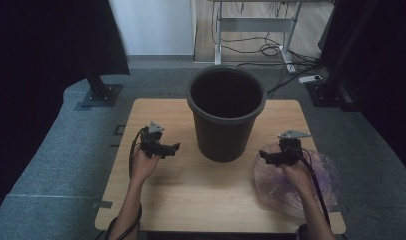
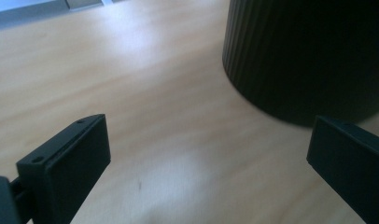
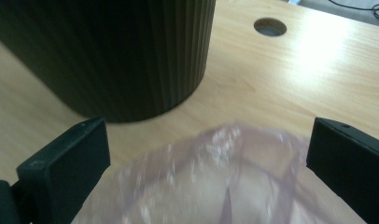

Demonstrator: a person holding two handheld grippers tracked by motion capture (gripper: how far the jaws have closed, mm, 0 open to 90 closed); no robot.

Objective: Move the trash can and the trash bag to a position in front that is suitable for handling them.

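On a pale wooden table (image 1: pixel 191 200), my right gripper (image 1: pixel 275 156), jaws wide apart, hovered over the crumpled translucent purple plastic bag (image 1: pixel 276 187) beside the dark ribbed plastic bin (image 1: pixel 226 112). My left gripper (image 1: pixel 167 148) waited, equally agape and empty. Pinching the bag's near edge looked wisest.

Left gripper (image 2: pixel 208 158): two black jaws rise from bottom edge, at 7 and 4 o'clock, set wide apart, nothing between them but bare tabletop. Left jaw: flat inner pad, two small screw holes along top edge.

Wooden table (image 2: pixel 145 93): pale grain, soft glare patches near centre and toward 11 o'clock. Small dark fleck near 6 o'clock, possibly scratch; too blurred to tell.

Dark ribbed bin (image 2: pixel 304 56): at 1–2 o'clock, upright, curved wall with fine vertical ribs, base on table, near right jaw.

Grey strip (image 2: pixel 29 11): at 11 o'clock, beyond table edge.
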